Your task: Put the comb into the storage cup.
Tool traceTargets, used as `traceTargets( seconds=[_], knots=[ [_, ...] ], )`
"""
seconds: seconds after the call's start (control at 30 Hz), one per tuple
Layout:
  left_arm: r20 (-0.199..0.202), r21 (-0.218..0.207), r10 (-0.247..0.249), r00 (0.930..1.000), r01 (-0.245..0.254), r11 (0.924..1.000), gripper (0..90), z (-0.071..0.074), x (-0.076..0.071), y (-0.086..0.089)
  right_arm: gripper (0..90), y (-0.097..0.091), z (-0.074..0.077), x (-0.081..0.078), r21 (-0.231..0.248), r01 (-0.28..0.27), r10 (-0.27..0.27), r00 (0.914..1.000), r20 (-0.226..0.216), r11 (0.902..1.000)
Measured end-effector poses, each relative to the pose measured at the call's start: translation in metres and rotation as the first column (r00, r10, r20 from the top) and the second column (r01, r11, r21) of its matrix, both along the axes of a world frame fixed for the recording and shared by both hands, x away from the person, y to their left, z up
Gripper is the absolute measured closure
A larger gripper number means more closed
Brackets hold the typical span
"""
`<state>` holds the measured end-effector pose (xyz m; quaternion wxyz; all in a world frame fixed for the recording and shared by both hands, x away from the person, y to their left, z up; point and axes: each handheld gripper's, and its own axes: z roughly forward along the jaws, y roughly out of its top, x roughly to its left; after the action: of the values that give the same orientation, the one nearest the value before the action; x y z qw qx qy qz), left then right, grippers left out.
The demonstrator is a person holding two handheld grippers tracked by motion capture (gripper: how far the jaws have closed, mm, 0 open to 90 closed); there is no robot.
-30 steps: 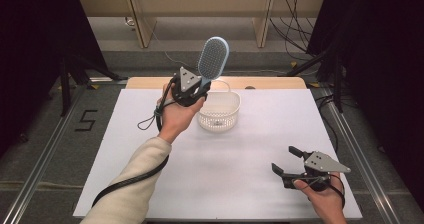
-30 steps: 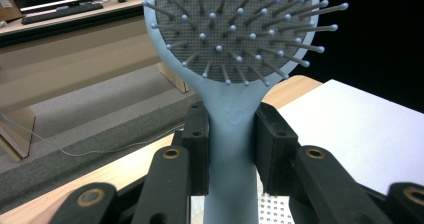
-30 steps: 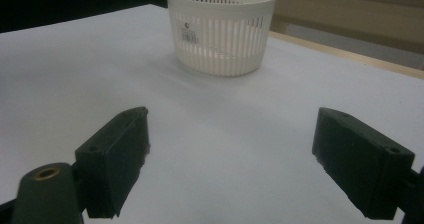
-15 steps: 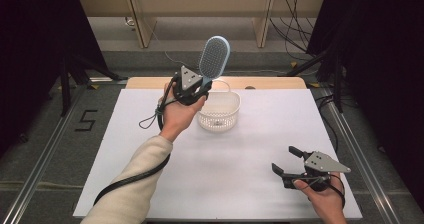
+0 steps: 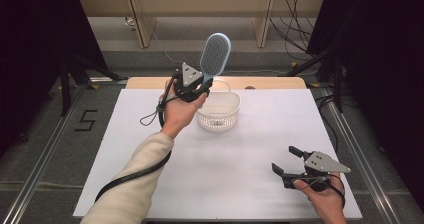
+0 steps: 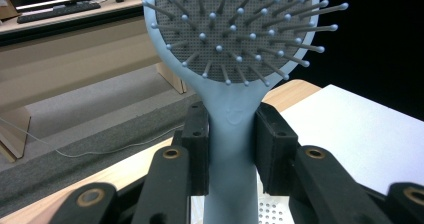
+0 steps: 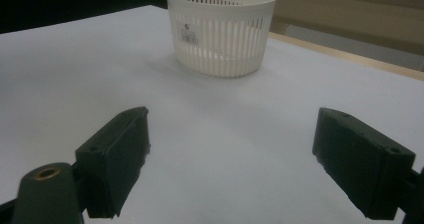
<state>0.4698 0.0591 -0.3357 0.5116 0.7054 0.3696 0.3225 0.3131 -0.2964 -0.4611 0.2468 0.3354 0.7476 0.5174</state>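
Hairbrush [image 5: 215, 53]: pale blue paddle type, held upright above the far part of the table; the bristled face is turned toward the person's side in the high view. In the left gripper view the grey cushion with ball-tipped pins [image 6: 235, 29] is seen above the two jaws, and the handle runs down between them.
Grip on hairbrush: the handle is pinched from both sides by the two black pads [image 6: 272, 144] of the left gripper [image 5: 192, 86], just below the neck where the head widens; both pads are pressed flat against it.
Left hand [image 5: 178, 109]: raised over the table's far half, with a cream sleeve [image 5: 135, 184] on the forearm and a black cable trailing beside it.
Basket [image 5: 218, 111]: white, slotted plastic, round, set upright on the table just right of and below the left gripper; the hairbrush is held above its far rim and is not seen to touch it. In the right gripper view the basket [image 7: 220, 29] is seen standing well beyond the jaws.
Right gripper [image 5: 292, 164]: held low near the table's near right corner, well apart from basket and hairbrush; its jaws are spread wide, with bare table between them.
Table [image 5: 260, 184]: white surface with a wooden strip along the far edge.
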Motion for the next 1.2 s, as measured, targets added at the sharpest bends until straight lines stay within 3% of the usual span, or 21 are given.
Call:
traceTargets(
  seconds=[0.2,0.43,1.2],
  knots=[
    [-0.017,-0.006,-0.003,0.9998,0.003,1.0000,69.6,-0.0013,0.0013,-0.0028,15.8,-0.0001,-0.0001,0.0001,0.000,0.000,0.000,1.0000,-0.001,1.0000],
    [-0.004,0.000,-0.003,1.0000,0.003,1.0000,69.6,-0.0007,0.0031,-0.0039,15.8,-0.0001,-0.0003,0.0002,-0.002,-0.002,0.002,1.0000,0.001,1.0000],
    [-0.031,-0.021,-0.005,0.9995,0.004,0.9998,69.6,-0.0062,0.0077,-0.0064,15.8,-0.0004,0.0000,0.0001,-0.003,-0.002,0.002,1.0000,0.001,1.0000]
  ],
)
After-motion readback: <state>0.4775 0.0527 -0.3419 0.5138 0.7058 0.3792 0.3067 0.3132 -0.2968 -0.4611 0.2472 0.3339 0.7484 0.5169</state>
